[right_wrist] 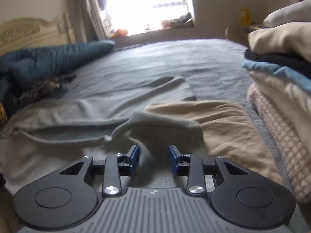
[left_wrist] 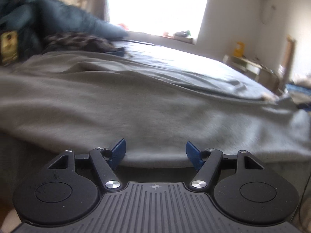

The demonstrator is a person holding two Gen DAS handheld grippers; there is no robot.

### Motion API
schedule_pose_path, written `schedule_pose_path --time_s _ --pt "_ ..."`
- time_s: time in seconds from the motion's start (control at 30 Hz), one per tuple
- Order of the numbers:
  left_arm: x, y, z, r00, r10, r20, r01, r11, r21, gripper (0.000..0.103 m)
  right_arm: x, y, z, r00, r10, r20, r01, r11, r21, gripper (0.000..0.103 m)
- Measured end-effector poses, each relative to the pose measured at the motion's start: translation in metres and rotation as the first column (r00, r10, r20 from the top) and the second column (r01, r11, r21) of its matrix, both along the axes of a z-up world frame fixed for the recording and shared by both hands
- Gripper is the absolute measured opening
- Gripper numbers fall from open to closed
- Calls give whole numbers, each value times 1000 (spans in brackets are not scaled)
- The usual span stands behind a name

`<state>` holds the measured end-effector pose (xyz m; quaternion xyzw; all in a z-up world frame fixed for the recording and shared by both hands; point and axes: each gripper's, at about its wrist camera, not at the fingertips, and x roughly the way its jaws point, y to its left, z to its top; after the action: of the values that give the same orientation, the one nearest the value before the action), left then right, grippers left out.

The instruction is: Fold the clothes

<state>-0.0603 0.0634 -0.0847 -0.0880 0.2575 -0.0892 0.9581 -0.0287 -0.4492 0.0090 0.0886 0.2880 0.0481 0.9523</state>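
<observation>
Grey garment (left_wrist: 136, 101) lay spread across bed (right_wrist: 194, 58). Left gripper (left_wrist: 154, 151) at its near edge, jaws wide apart, hem between, unclamped. Right gripper (right_wrist: 153, 155) jaws parted, fold between, not pinched. Folded stack (right_wrist: 281, 89) at three o'clock.

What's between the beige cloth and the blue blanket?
In the right wrist view, the grey garment lies spread on the bed between the beige cloth and the blue blanket.
</observation>
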Motion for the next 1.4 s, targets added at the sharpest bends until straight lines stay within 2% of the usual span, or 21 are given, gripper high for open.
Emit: schedule_pose_path --time_s 0.13,0.23,0.27,0.4,0.57,0.63,0.77,0.83,0.97,1.03,1.2,1.27,1.3,1.37,1.4 --pt "-14 44 0 989 140 -50 -143 988 -61 69 -47 15 20 992 27 126 -34 998 51 41" --pt "-22 84 -3 959 261 -107 -273 955 -117 69 -78 39 22 981 111 160 -130 985 116 43" --pt "-25 98 -4 947 297 -122 -313 938 -146 69 -87 48 20 977 137 163 -161 977 143 44" --pt "-29 138 -6 920 370 -131 -392 881 -265 69 -99 76 -17 980 186 77 -201 916 346 49" --pt "-20 169 -13 906 402 -130 -419 815 -400 69 -83 86 -93 984 121 -132 -13 781 624 52" --pt "-14 180 -17 902 410 -133 -424 785 -452 69 -80 86 -110 983 89 -161 47 726 686 51" --pt "-3 199 -21 894 433 -113 -425 744 -516 69 -72 81 -121 989 31 -143 87 661 745 51" --pt "2 207 -22 888 449 -99 -427 727 -538 69 -68 77 -122 990 -4 -140 110 642 759 49" --pt "6 223 -24 864 495 -94 -456 688 -565 68 -64 74 -132 987 -55 -151 154 581 799 48" --pt "8 230 -27 859 501 -100 -456 664 -593 66 -64 76 -136 986 -68 -151 162 571 805 48" --pt "18 242 -25 853 514 -86 -455 652 -607 65 -55 69 -136 980 -133 -145 195 543 817 47" --pt "22 246 -26 849 521 -88 -457 640 -617 64 -52 65 -139 975 -172 -140 210 510 834 47" --pt "25 248 -27 850 519 -94 -457 636 -622 60 -52 65 -143 972 -188 -141 218 495 841 46" --pt "28 247 -28 861 500 -93 -443 648 -619 53 -52 66 -149 966 -216 -143 232 470 852 43" --pt "27 247 -27 875 476 -87 -421 660 -623 48 -51 68 -148 967 -212 -141 229 481 846 43"
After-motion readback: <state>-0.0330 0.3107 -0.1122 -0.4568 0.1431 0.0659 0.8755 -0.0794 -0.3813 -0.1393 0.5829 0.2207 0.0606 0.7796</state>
